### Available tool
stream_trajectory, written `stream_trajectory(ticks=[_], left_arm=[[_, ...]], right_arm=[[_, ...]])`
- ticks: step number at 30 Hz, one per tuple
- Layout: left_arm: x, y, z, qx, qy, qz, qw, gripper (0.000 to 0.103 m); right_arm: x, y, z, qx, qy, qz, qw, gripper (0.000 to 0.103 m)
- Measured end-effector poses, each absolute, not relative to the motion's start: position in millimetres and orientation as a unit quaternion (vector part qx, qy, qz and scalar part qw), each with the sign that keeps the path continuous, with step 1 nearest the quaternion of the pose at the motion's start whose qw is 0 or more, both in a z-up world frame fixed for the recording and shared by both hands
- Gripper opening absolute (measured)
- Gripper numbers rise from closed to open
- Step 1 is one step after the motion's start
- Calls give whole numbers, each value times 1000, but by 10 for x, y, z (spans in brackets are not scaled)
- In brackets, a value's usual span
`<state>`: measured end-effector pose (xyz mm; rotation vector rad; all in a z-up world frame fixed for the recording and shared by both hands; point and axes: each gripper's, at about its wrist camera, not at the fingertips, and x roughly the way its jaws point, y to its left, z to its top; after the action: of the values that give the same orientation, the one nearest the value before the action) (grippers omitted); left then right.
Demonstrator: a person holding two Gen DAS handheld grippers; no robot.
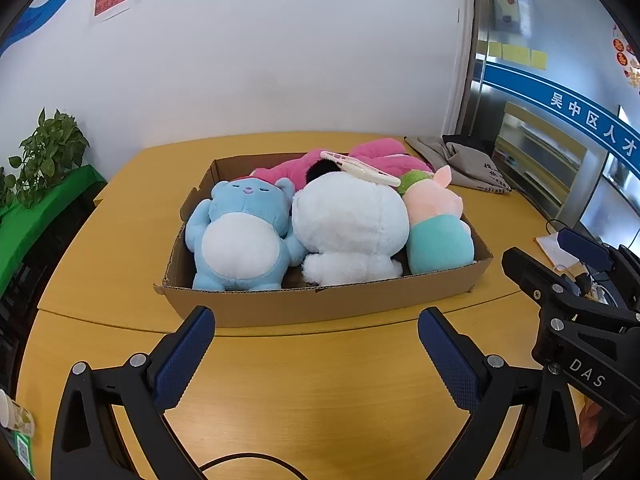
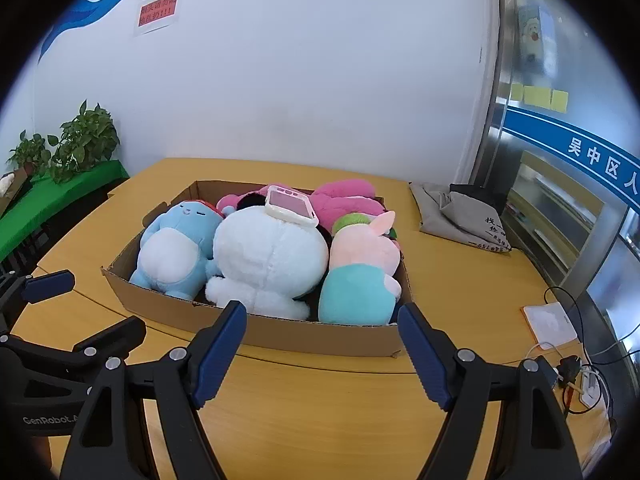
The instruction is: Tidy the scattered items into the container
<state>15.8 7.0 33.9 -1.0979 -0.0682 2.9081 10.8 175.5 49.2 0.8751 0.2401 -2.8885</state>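
A shallow cardboard box [image 1: 320, 300] [image 2: 280, 336] sits on the yellow wooden table. It holds a blue plush [image 1: 240, 236] [image 2: 172, 252], a white plush [image 1: 348, 224] [image 2: 268, 256], a pink-and-teal pig plush [image 1: 436, 224] [image 2: 360, 276] and a magenta plush [image 1: 372, 156] [image 2: 344, 200] at the back. A white toy phone with a pink screen [image 1: 360, 168] [image 2: 290, 205] lies on the white plush. My left gripper [image 1: 316, 340] is open and empty in front of the box. My right gripper [image 2: 322, 338] is open and empty at the box's near wall.
A grey cloth bag [image 1: 460, 164] [image 2: 464, 216] lies at the table's back right. A white pad [image 2: 550, 322], cables and a power strip [image 2: 592, 384] lie at the right. Potted plants [image 2: 80, 140] stand on a green shelf at the left. A paper cup [image 1: 14, 416] stands bottom left.
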Motion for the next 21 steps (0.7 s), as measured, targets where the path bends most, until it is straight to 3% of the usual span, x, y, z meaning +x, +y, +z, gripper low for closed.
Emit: stream_trajectory(ticks=[13, 21], left_arm=[[230, -228, 167, -361, -23, 932, 11, 103], [361, -1153, -619, -423, -26, 906, -21, 103]], right_arm=[[146, 1754, 417, 305, 68, -946, 90, 78], [-214, 2493, -489, 395, 40, -911, 109, 78]])
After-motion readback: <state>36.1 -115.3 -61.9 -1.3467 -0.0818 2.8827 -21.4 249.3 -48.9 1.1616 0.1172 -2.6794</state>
